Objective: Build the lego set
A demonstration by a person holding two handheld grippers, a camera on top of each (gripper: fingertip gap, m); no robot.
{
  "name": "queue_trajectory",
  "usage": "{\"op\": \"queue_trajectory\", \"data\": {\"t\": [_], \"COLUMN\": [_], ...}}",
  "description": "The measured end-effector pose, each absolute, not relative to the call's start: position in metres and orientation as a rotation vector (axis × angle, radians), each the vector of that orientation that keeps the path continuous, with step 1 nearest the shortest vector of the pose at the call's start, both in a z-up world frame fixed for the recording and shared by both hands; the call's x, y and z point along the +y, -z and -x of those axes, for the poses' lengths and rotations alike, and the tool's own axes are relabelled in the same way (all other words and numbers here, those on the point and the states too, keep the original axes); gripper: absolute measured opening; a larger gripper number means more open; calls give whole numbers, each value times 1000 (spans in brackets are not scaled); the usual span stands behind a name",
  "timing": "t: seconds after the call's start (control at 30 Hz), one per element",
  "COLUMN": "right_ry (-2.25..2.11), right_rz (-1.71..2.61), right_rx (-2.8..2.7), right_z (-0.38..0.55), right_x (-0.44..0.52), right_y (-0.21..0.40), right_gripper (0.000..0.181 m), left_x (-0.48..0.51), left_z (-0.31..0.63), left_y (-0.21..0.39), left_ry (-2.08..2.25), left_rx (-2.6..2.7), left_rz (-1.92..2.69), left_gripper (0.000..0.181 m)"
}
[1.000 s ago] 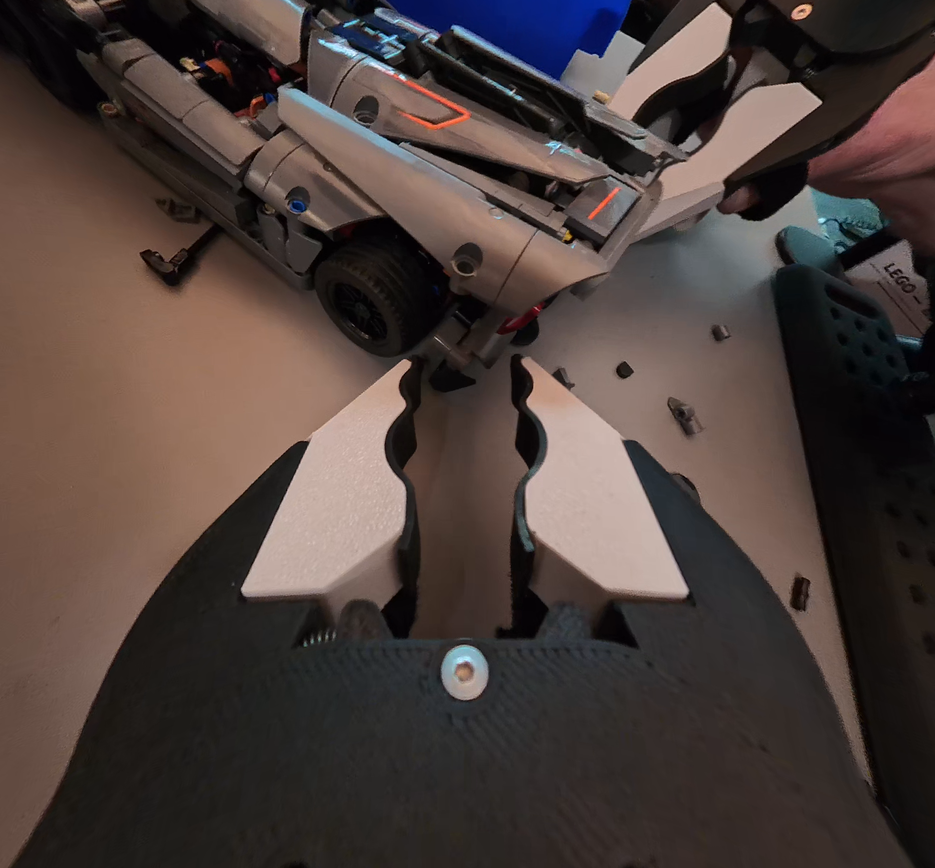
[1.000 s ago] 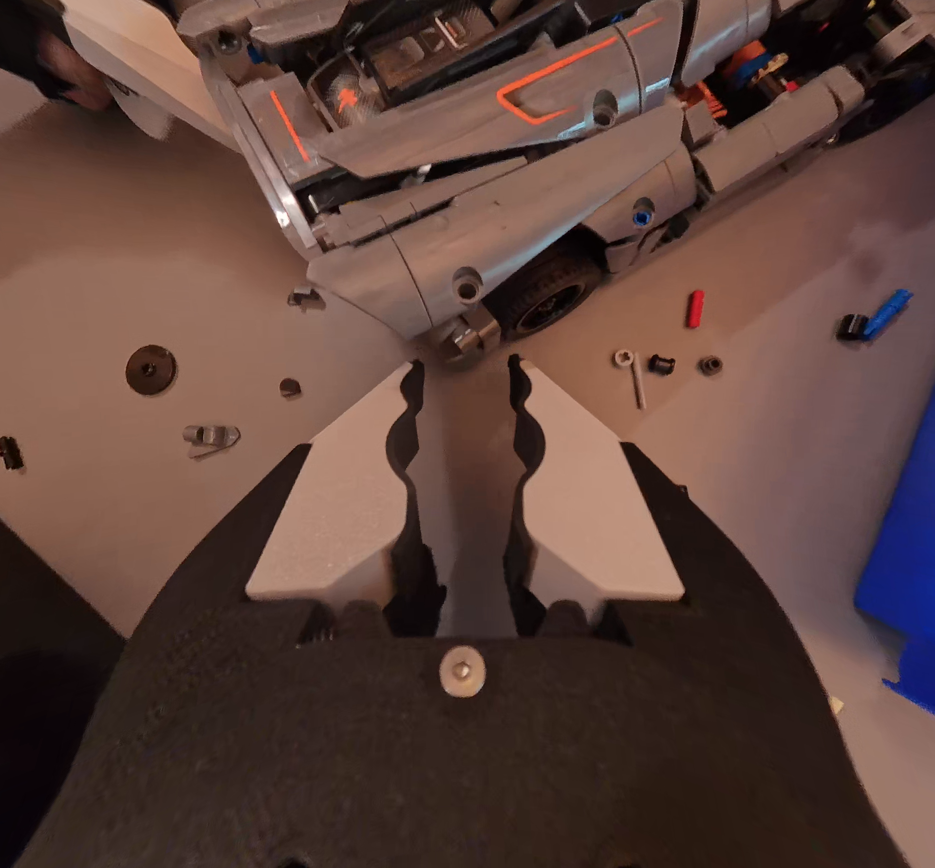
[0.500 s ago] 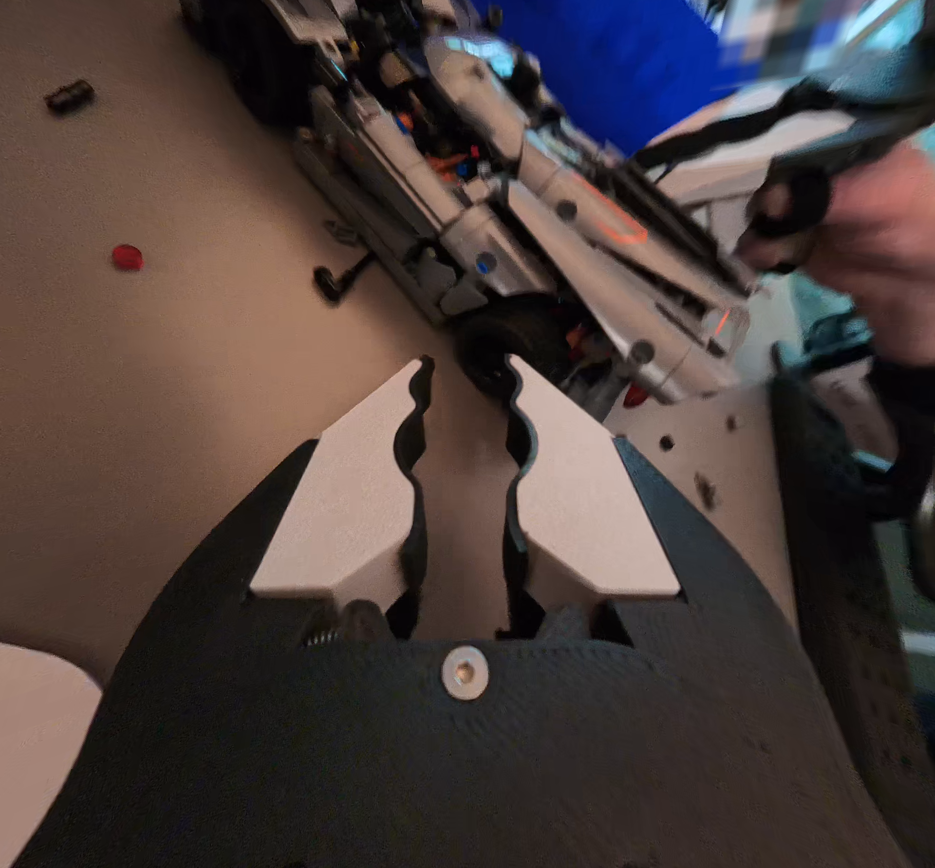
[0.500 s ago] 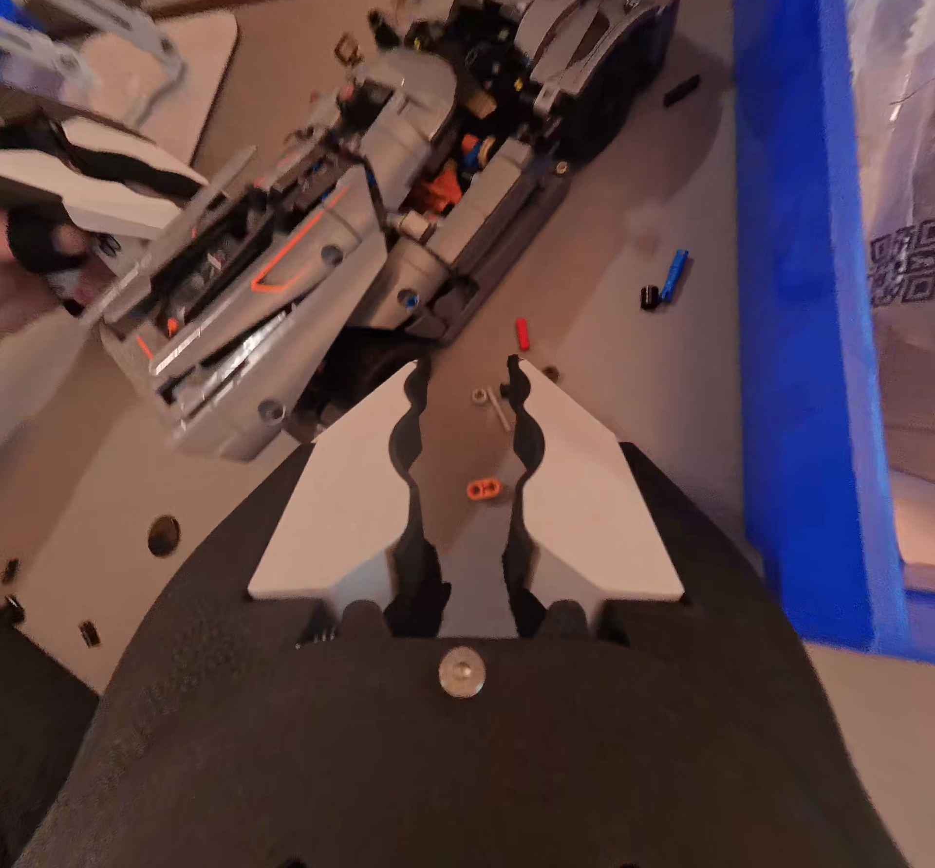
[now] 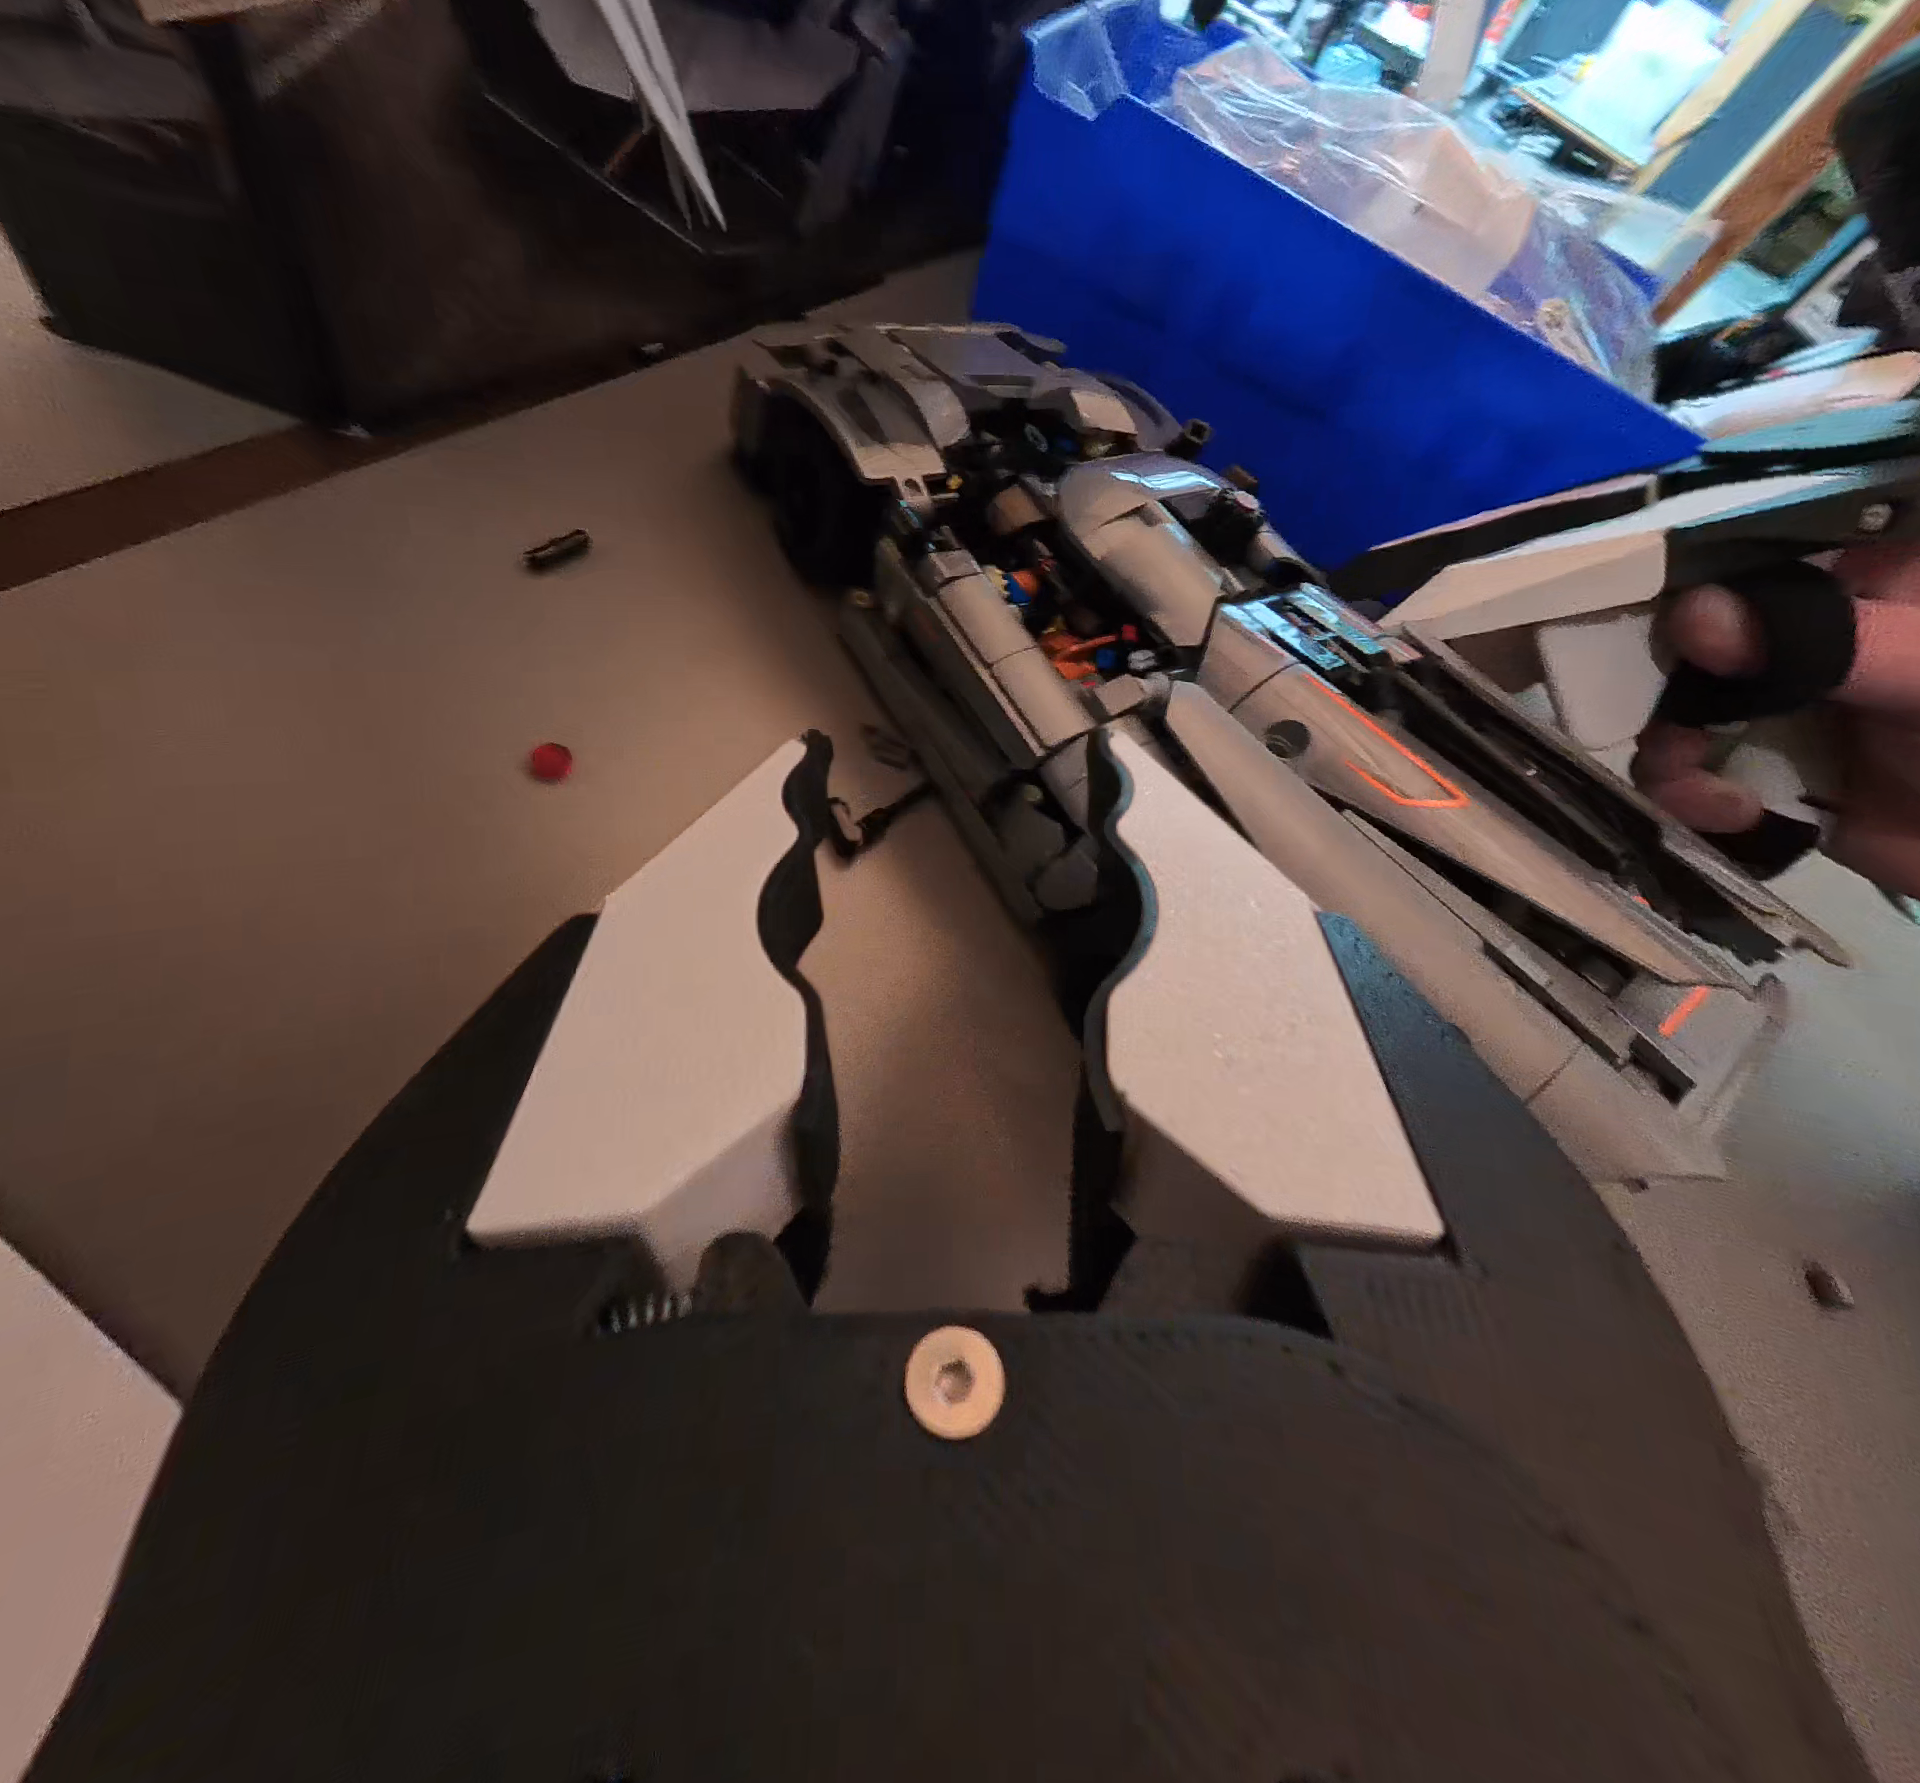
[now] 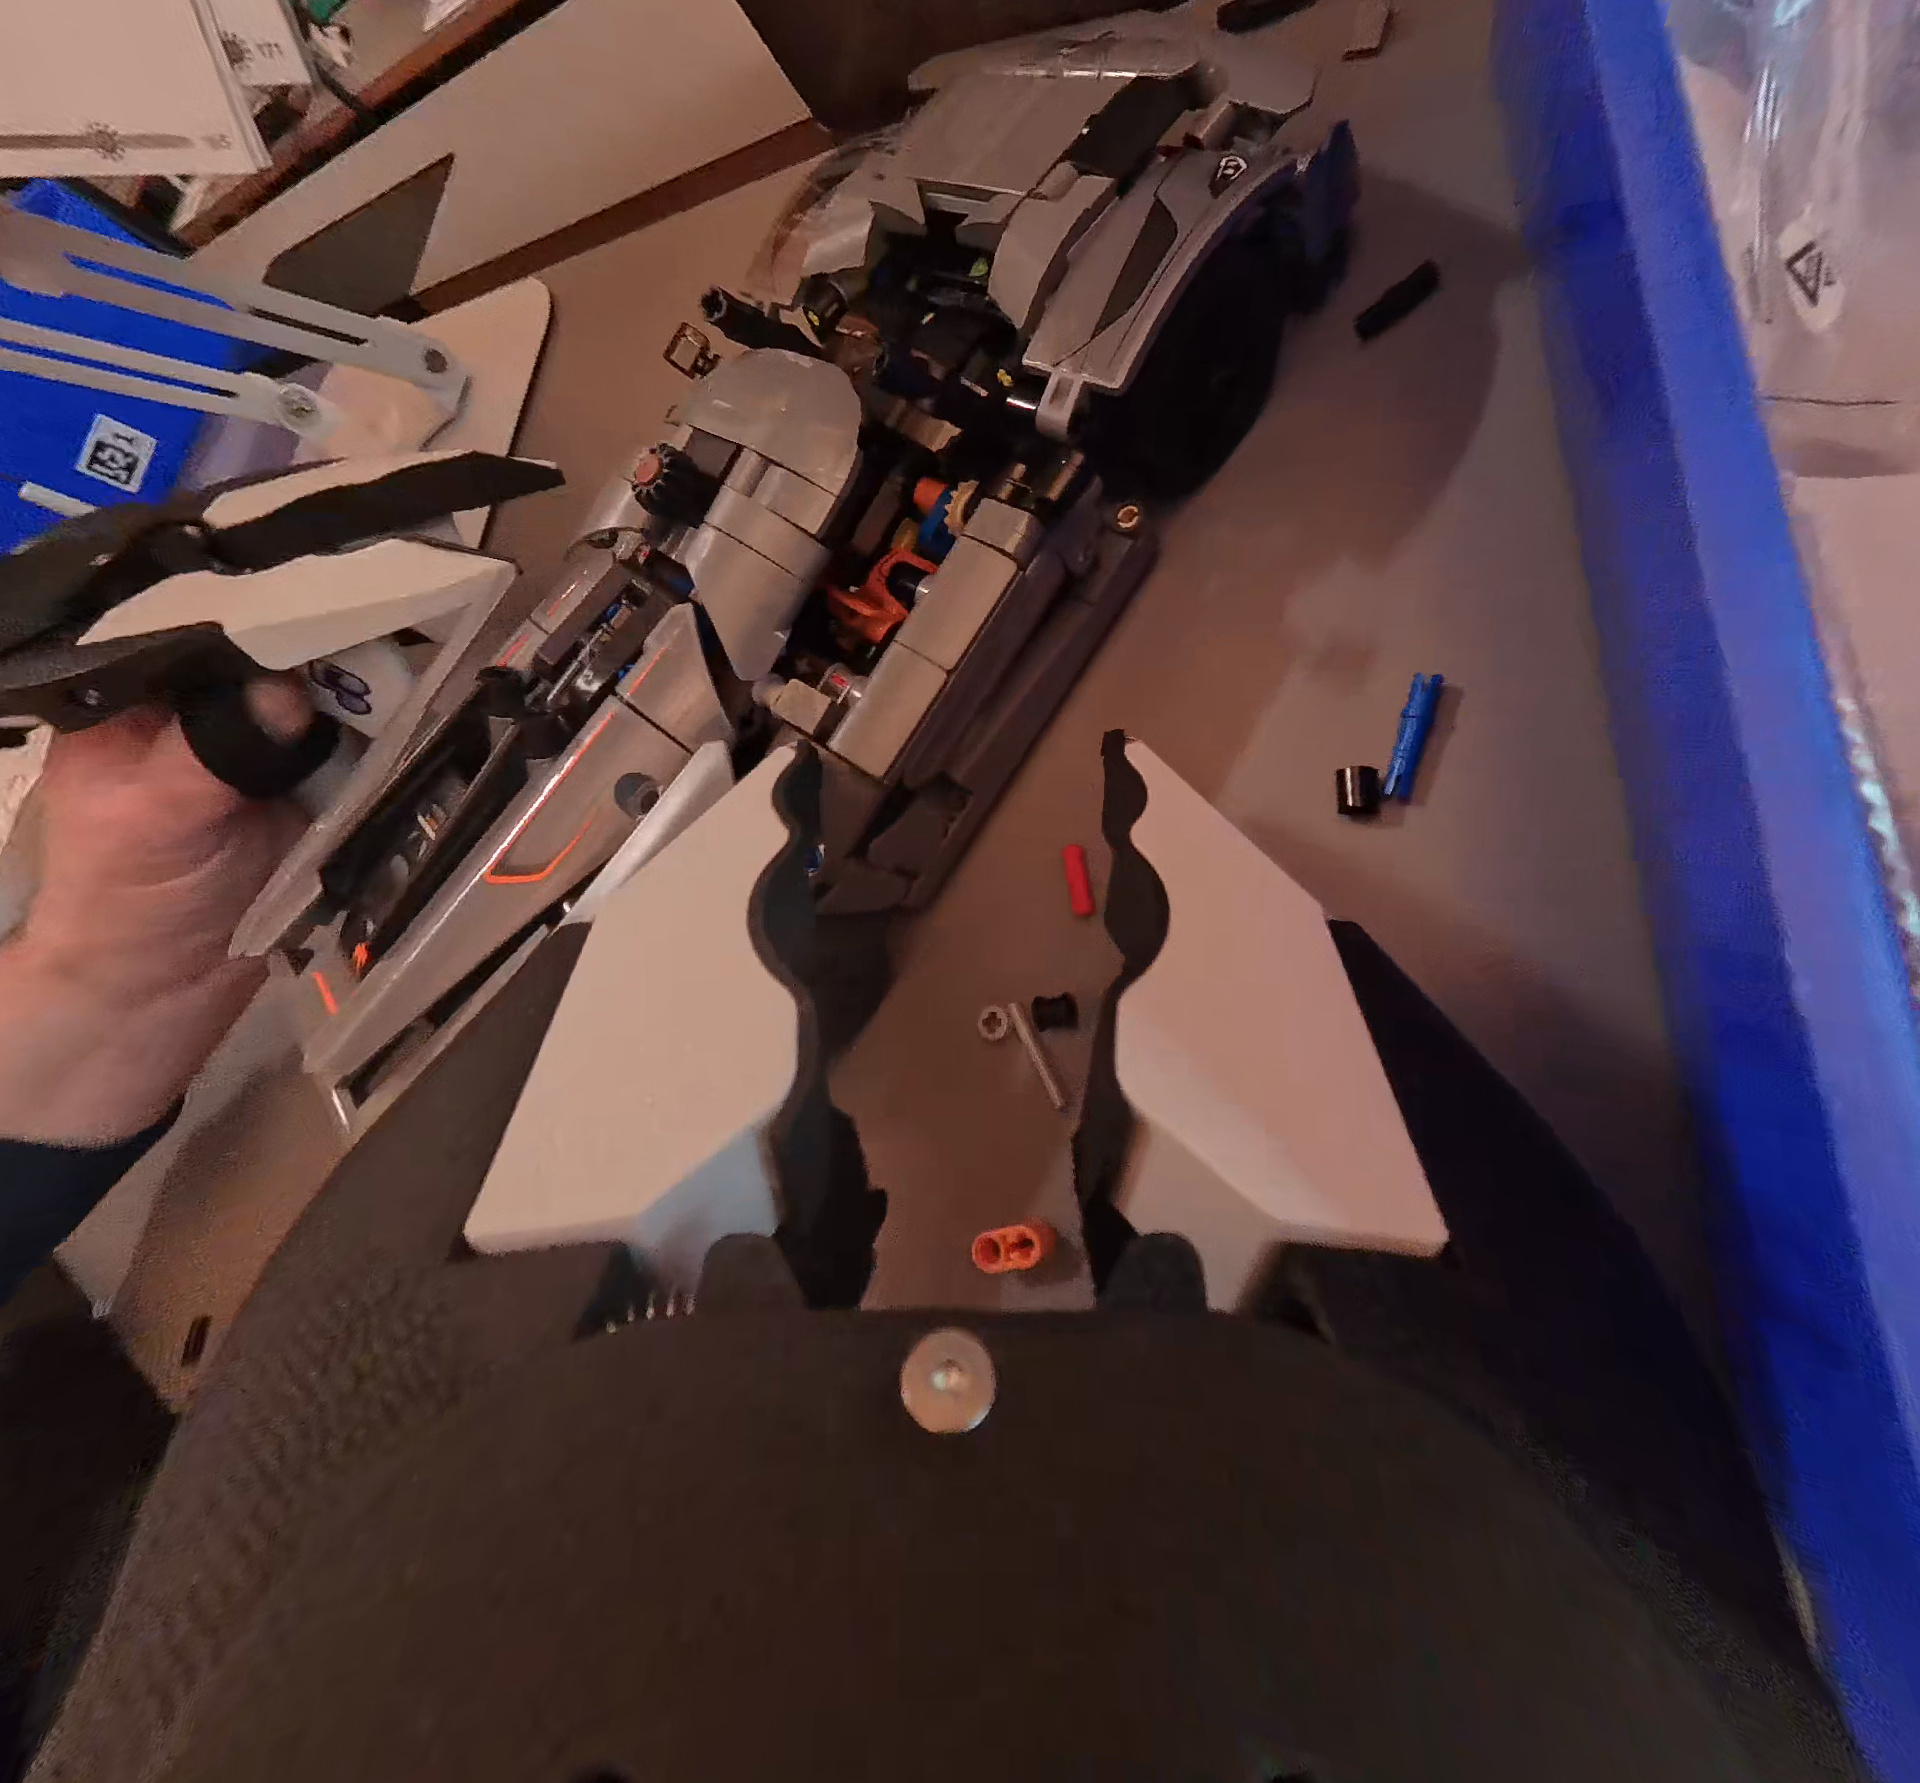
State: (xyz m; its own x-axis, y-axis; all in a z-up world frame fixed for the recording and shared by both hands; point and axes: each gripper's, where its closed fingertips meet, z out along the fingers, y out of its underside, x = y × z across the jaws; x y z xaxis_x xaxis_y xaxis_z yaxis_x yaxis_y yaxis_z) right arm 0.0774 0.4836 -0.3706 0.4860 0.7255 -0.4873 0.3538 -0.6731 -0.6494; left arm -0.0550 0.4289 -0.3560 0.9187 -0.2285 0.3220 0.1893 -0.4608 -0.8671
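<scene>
both tongs have drawn back from the grey car and spread wider — empty, likely seeking loose parts.

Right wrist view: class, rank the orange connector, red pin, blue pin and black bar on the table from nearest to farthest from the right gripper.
1. Orange connector, between the fingers, near their base.
2. Red pin, just inside the right-hand fingertip.
3. Blue pin, farther right, toward the blue bin.
4. Black bar, far off beside the car's rear.
</scene>
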Motion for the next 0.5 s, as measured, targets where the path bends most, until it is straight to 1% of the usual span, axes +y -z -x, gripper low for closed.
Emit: {"op": "queue_trajectory", "data": {"t": [0.07, 0.13, 0.2, 0.23, 0.27, 0.37, 0.47, 0.5], "right_ry": [-1096, -1111, -1112, -1119, -1116, -1133, -1179, -1195], "right_rz": [2271, 2274, 2268, 2278, 2282, 2266, 2272, 2273], "right_rx": [-848, -804, -782, -793, -794, -741, -699, -699], "right_z": [-72, -69, -68, -67, -69, -67, -65, -65], "right_x": [484, 487, 489, 486, 485, 489, 490, 490], "right_y": [370, 370, 369, 369, 368, 360, 361, 361], "right_gripper": [53, 54, 53, 50, 47, 47, 51, 49], "left_x": [430, 436, 443, 446, 448, 453, 455, 456], "left_z": [51, 51, 49, 48, 46, 43, 40, 40], "left_y": [354, 352, 358, 361, 363, 366, 369, 368], "left_ry": [537, 560, 606, 638, 658, 647, 655, 657], "left_rx": [3, -39, -75, -96, -110, -106, -118, -122], "left_rz": [1985, 1974, 2013, 2025, 2037, 2044, 2048, 2040], "left_gripper": [45, 38, 44, 45, 45, 41, 43, 43]}}
